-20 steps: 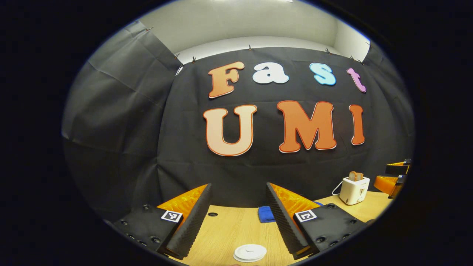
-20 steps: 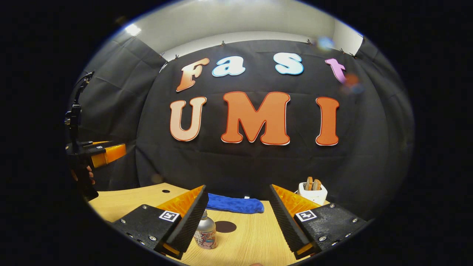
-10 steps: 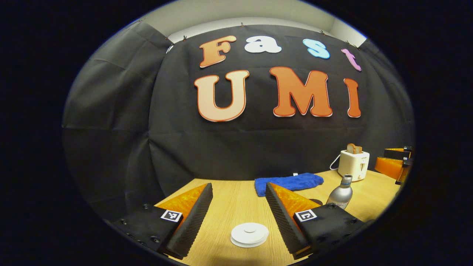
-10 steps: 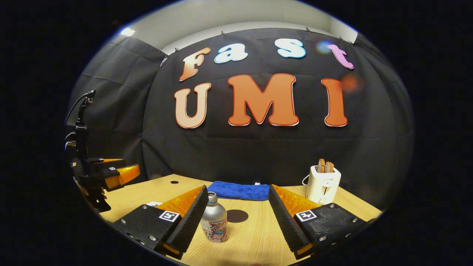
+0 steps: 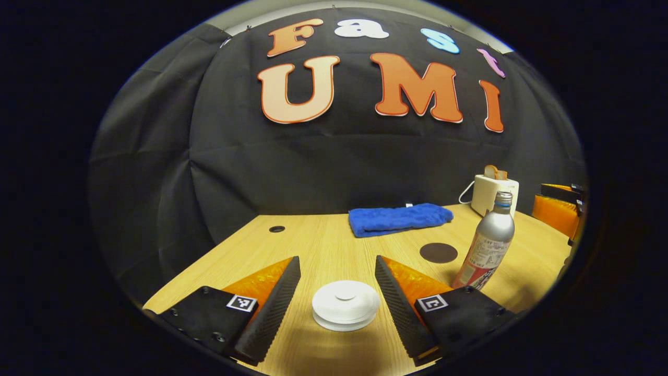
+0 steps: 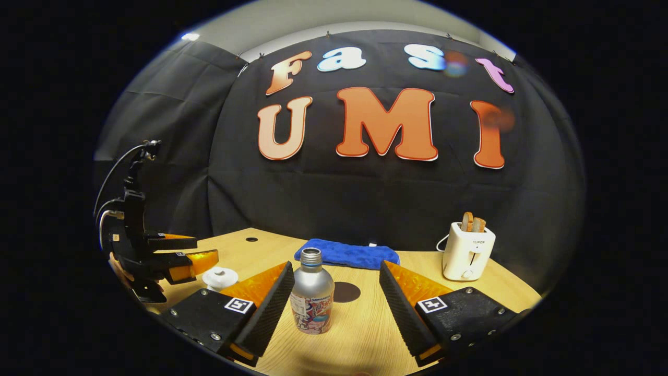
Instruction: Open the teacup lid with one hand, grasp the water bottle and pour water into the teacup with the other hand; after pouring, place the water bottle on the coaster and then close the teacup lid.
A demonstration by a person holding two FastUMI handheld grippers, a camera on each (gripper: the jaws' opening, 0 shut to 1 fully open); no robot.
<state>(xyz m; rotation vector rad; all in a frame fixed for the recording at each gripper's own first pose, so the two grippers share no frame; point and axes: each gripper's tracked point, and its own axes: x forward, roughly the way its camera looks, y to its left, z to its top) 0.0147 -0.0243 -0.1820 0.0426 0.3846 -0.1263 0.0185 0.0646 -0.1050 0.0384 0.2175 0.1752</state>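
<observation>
Both my grippers have tipped down: left gripper (image 5: 336, 305) straddles the lidded teacup (image 5: 345, 312), right gripper (image 6: 334, 308) the water bottle (image 6: 311, 298); jaws released, nothing grasped. Everything remains undone; coaster (image 6: 345, 292) empty.

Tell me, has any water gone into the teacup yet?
Not yet. Nothing looks done: the white lid is on the teacup, and the water bottle stands on the table, off the dark coaster. Both grippers are open, the left gripper around the lid, the right gripper around the bottle. Lifting, pouring and closing are left.
</observation>
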